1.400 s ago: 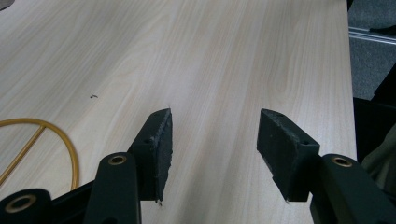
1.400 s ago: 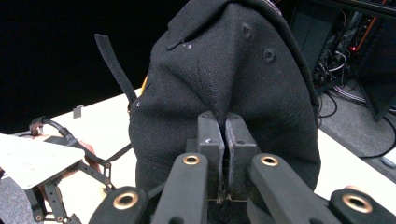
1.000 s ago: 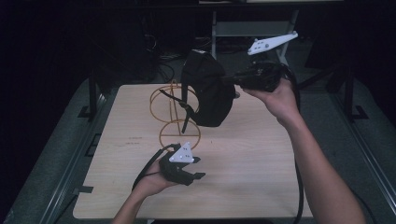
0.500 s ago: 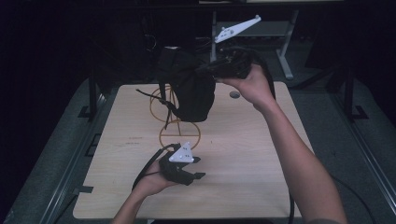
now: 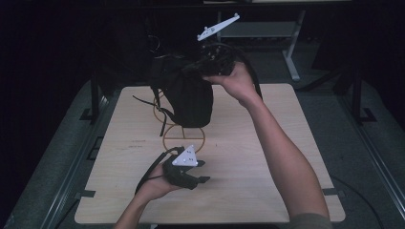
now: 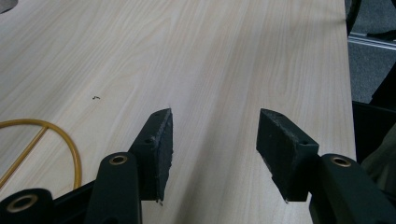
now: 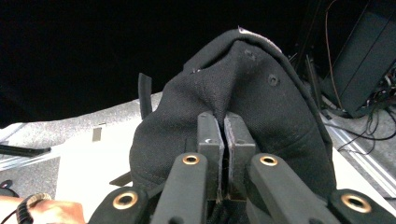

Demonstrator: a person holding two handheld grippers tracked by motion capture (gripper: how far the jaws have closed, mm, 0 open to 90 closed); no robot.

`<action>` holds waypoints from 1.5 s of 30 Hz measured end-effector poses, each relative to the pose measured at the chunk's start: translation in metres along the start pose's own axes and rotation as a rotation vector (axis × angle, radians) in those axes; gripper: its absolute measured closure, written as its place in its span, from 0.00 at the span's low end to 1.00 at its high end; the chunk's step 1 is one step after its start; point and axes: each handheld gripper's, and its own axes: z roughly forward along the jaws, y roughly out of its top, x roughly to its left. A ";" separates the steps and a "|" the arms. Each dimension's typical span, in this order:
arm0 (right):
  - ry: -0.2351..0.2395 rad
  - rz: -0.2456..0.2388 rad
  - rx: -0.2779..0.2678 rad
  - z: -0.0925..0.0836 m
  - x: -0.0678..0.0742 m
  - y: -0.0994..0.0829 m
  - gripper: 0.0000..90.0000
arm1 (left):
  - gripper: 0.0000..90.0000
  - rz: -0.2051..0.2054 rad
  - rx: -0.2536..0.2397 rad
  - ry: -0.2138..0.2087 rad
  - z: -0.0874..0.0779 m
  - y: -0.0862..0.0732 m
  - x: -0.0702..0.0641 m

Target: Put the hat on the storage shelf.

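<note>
The right gripper pinches a fold of the black cap, holding it in the air above the worktop's far edge, over the yellow wire stand, probably to hang it there. The left gripper rests open and empty near the front edge.

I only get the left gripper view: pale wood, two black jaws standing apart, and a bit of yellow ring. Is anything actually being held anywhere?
Observer: Yes. The right hand-held gripper is shut on the fabric of a black cap.
Operator: Is that cap lying on the wood?
Observer: No, it hangs in the air above the far part of the table.
Operator: And my yellow ring, what is it?
Observer: Part of a yellow wire stand of several hoops; the cap hangs right in front of its upper part.
</note>
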 end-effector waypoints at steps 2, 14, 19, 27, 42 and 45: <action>0.010 0.005 0.002 0.006 -0.002 0.000 0.97 | 0.51 -0.002 -0.001 -0.001 0.000 0.000 0.000; 0.037 0.041 0.040 0.047 -0.008 -0.002 0.96 | 0.51 -0.008 -0.006 -0.005 0.002 -0.001 0.000; 0.032 0.042 0.072 0.064 -0.008 -0.001 0.96 | 0.50 -0.006 -0.008 -0.010 0.004 0.000 -0.001; 0.025 0.056 0.057 0.074 -0.010 -0.001 0.93 | 0.50 -0.004 -0.006 -0.019 0.007 0.001 -0.003; 0.017 0.079 0.037 0.069 -0.007 0.000 0.55 | 0.47 -0.009 -0.002 -0.009 0.005 0.000 -0.002; 0.018 0.080 0.046 0.064 -0.007 -0.002 0.51 | 0.46 -0.011 0.001 -0.004 0.004 -0.001 -0.001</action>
